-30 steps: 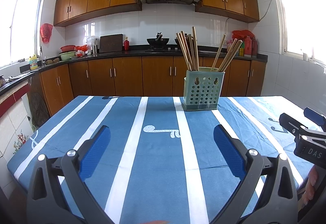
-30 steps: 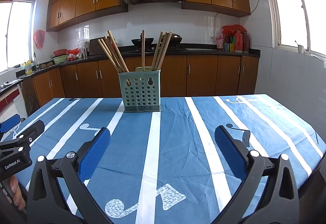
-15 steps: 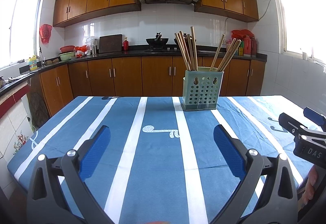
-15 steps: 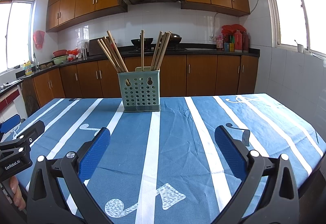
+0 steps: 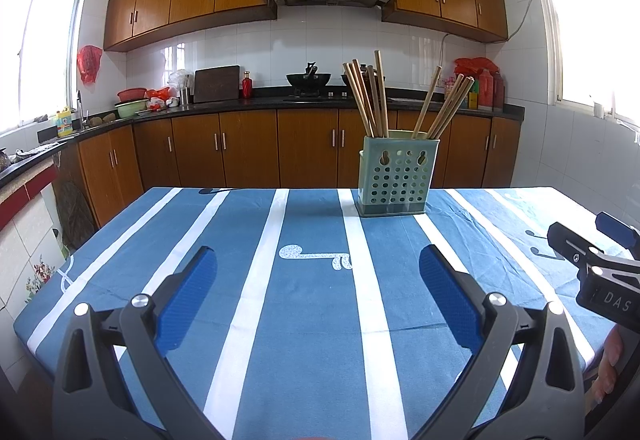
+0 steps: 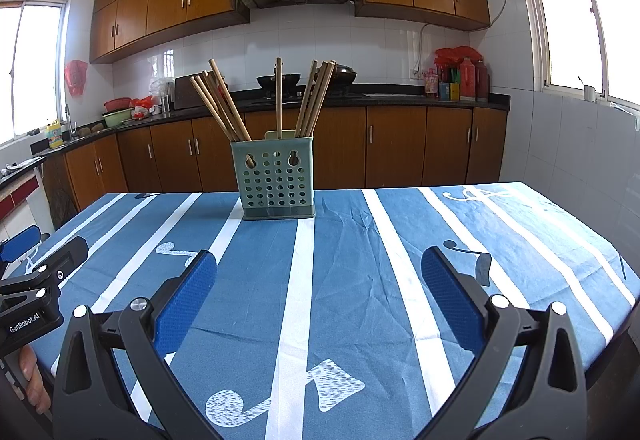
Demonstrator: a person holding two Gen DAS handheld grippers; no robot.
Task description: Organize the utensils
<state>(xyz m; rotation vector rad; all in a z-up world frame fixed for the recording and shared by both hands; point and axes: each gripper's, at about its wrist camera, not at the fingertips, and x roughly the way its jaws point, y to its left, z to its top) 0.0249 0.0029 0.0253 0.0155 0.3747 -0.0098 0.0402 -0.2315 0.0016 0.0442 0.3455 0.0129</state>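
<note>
A pale green perforated utensil holder [image 5: 395, 177] stands upright on the far middle of the table; it also shows in the right wrist view [image 6: 275, 179]. Several wooden chopsticks [image 5: 370, 99] stand in it, fanned left and right [image 6: 224, 105]. My left gripper [image 5: 318, 280] is open and empty, low over the near part of the table. My right gripper [image 6: 320, 284] is open and empty at about the same distance from the holder. Each gripper sees the other at its frame edge: the right one [image 5: 592, 260], the left one [image 6: 36, 280].
The table carries a blue cloth with white stripes [image 5: 312, 304] and note patterns [image 6: 280, 396]. Behind it run wooden kitchen cabinets [image 5: 240, 147], a dark counter with a wok [image 5: 308, 79] and bottles [image 6: 464, 79]. Windows are on both side walls.
Both grippers stay open and nearly still. The view has drifted very slightly; the holder and chopsticks have not moved.
</note>
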